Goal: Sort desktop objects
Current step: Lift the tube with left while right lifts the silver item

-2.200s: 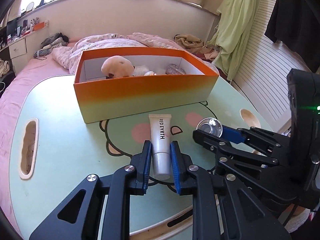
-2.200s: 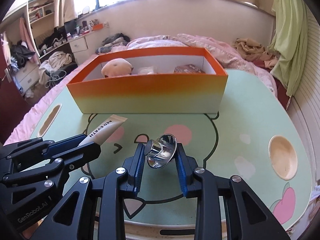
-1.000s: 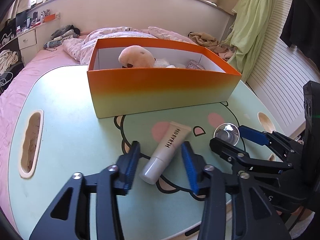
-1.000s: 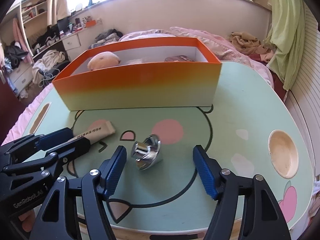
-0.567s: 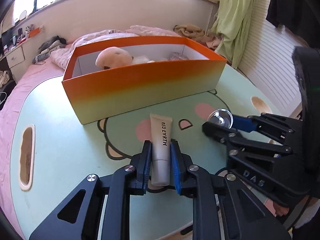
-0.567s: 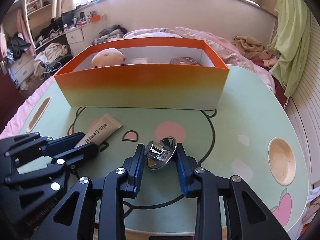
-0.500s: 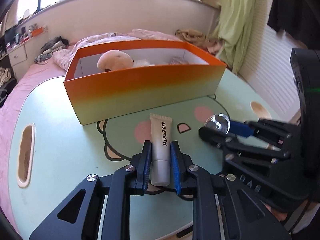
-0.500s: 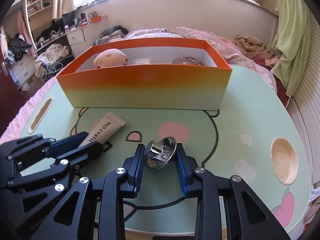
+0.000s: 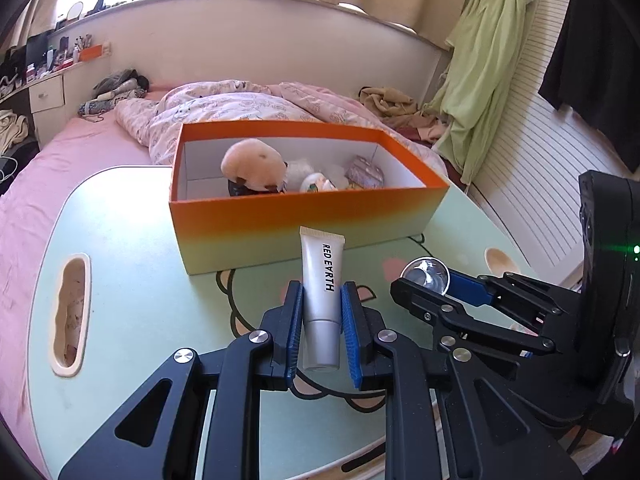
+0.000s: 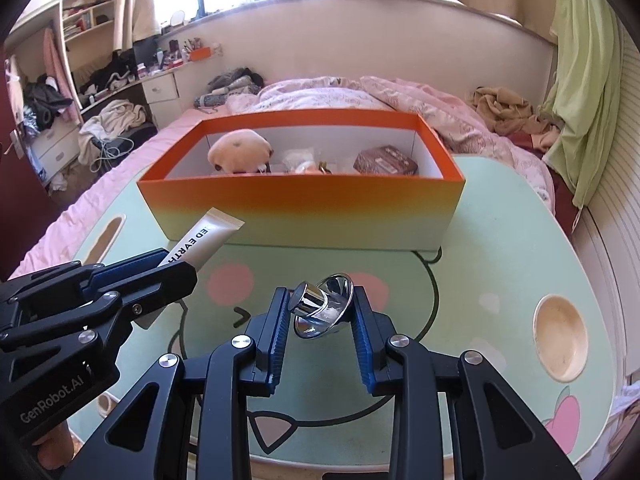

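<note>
My left claw (image 9: 321, 312) pinches the cream tube (image 9: 321, 290) near its cap, clear of the bench (image 9: 132, 308); my right claw (image 10: 320, 314) clamps the chrome funnel (image 10: 325, 312); curved metal may slip, or the tube's tail snag the orange box (image 10: 304, 210) wall.

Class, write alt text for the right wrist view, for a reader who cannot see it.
The right gripper clamps a shiny silver metal funnel above a pale green cartoon-printed table. Behind stands an open orange cardboard box; at left, the left gripper holds a beige cosmetic tube.
</note>
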Motion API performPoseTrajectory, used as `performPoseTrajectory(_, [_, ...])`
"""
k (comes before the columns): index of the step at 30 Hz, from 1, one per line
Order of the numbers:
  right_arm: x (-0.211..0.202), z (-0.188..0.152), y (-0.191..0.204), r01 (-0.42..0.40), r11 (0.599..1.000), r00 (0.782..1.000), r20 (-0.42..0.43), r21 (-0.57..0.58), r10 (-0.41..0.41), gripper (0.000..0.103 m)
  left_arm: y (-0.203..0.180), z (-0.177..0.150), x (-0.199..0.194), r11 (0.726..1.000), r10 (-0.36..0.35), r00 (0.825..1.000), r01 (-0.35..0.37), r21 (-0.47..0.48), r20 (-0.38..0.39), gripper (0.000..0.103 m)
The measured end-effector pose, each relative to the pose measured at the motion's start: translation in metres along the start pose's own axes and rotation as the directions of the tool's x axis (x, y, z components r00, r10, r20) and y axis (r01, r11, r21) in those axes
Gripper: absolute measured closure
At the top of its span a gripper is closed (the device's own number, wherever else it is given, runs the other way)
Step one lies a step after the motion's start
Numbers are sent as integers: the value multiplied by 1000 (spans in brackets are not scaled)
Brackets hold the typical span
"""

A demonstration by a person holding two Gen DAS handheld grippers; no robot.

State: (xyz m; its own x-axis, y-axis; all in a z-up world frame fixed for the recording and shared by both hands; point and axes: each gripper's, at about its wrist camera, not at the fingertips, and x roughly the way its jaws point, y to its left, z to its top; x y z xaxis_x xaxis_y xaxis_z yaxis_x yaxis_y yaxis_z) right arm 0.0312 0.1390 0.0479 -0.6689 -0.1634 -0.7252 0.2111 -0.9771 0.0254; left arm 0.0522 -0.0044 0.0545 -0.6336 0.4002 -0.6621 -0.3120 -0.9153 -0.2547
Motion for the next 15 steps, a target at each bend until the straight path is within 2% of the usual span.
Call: performPoseTrajectory(15, [-6,8,-3,-4,1000,1000,18,-1,4,74,-5,7,1,1000,-3,1000,3,-9,16,83])
